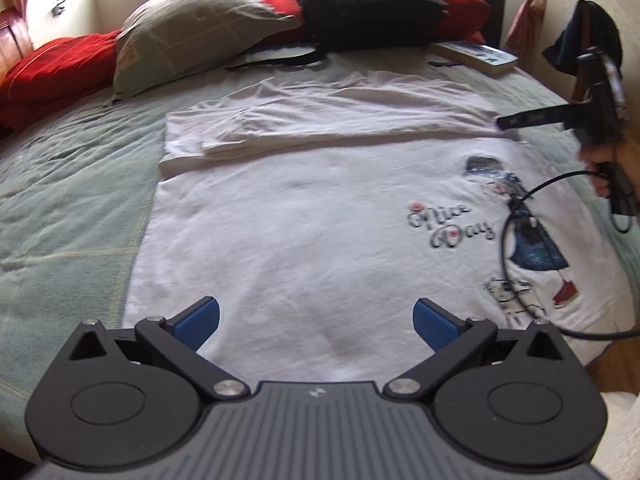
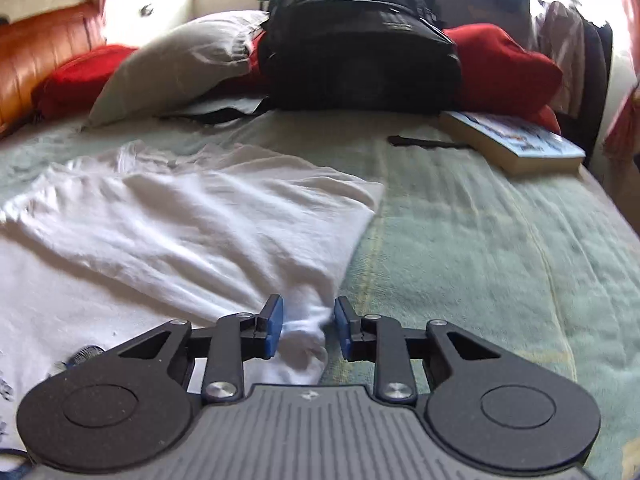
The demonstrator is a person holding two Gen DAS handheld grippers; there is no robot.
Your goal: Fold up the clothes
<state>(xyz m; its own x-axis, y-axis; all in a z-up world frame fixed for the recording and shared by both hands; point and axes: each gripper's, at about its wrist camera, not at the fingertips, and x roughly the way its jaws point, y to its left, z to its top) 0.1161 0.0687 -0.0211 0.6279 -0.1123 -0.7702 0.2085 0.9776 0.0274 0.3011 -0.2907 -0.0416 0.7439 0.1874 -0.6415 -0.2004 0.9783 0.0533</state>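
With the left claw spread wide and empty, let the right claw, half-closed around the white T-shirt edge without gripping, pinch fully before lifting.

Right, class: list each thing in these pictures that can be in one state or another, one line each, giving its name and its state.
T-shirt: spread flat, far edge folded over.
Left hand-held gripper: open, nothing between its pads.
Right hand-held gripper: partly closed around the shirt's edge; grip unclear.
Book: closed, lying flat.
Backpack: appears closed, resting against red bedding.
Pillow: leaning, not flat.
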